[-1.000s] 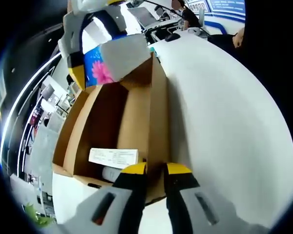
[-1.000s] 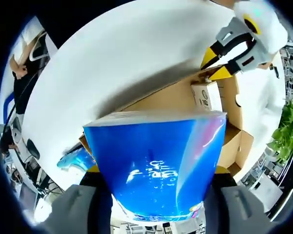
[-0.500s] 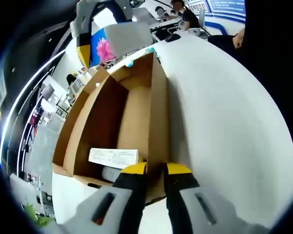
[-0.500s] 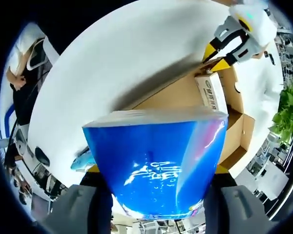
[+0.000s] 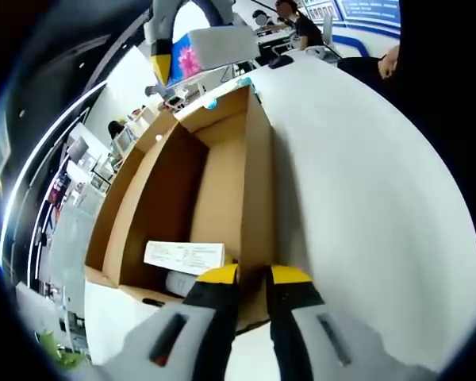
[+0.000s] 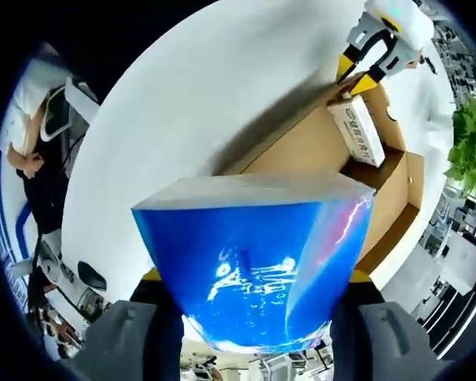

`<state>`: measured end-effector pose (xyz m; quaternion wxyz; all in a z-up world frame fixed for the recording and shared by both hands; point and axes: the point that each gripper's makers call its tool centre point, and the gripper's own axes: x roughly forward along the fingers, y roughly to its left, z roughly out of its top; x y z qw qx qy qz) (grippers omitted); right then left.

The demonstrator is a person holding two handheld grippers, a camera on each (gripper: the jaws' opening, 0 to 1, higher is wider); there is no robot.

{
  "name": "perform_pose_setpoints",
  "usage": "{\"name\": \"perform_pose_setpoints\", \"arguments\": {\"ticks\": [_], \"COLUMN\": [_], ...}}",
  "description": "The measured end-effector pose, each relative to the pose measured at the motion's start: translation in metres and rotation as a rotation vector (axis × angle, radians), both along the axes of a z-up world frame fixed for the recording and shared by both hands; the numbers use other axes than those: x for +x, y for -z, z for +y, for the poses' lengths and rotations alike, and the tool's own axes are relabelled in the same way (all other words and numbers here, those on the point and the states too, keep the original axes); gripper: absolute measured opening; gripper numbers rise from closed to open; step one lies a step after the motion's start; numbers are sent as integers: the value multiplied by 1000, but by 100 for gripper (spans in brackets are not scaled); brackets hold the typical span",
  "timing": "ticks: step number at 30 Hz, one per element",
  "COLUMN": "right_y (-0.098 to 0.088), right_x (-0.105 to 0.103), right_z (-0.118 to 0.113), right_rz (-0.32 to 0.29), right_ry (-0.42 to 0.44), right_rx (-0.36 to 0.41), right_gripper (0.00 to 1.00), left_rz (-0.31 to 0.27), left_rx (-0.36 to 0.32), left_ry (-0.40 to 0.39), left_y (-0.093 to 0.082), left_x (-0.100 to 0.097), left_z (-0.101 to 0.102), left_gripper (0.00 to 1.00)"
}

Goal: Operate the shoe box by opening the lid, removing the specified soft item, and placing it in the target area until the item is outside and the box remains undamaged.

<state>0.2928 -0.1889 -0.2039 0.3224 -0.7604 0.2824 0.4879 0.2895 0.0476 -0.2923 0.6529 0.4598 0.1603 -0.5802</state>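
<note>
Your right claw (image 6: 250, 278) is clamped on the blue soft pack (image 6: 254, 262), held above the tabletop (image 6: 190, 103); your left claw (image 5: 252, 278) pinches the open shoe box (image 5: 222, 190) wall.

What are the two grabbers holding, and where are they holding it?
The right hand-held gripper holds the blue soft pack by its two sides, above the box. The left hand-held gripper pinches the cardboard shoe box by its near wall edge.

The shoe box (image 5: 222, 182) is brown. The soft pack (image 6: 254, 274) is shiny blue with a pink flower. The table (image 5: 357, 206) under the box is white.
</note>
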Motion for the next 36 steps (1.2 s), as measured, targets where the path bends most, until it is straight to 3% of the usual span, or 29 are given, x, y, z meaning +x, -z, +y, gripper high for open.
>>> {"name": "perform_pose_setpoints", "arguments": {"ticks": [7, 11, 19, 24, 36], "right_y": [-14, -11, -10, -8, 5], "right_x": [0, -7, -1, -4, 3], "right_z": [-23, -40, -73, -88, -118], "right_rz": [-23, 16, 17, 48, 79], "right_ry": [78, 155, 262, 352, 440], "right_rx": [13, 9, -8, -4, -53], "right_gripper": [75, 75, 75, 74, 74], "left_rz": [-2, -2, -3, -3, -3], "left_rx": [1, 3, 4, 4, 4], "left_ry": [-1, -2, -4, -4, -4], "left_y": [0, 0, -1, -1, -1], "left_x": [0, 0, 1, 1, 1], "left_z": [0, 0, 0, -1, -1], "left_gripper": [13, 13, 13, 13, 13]}}
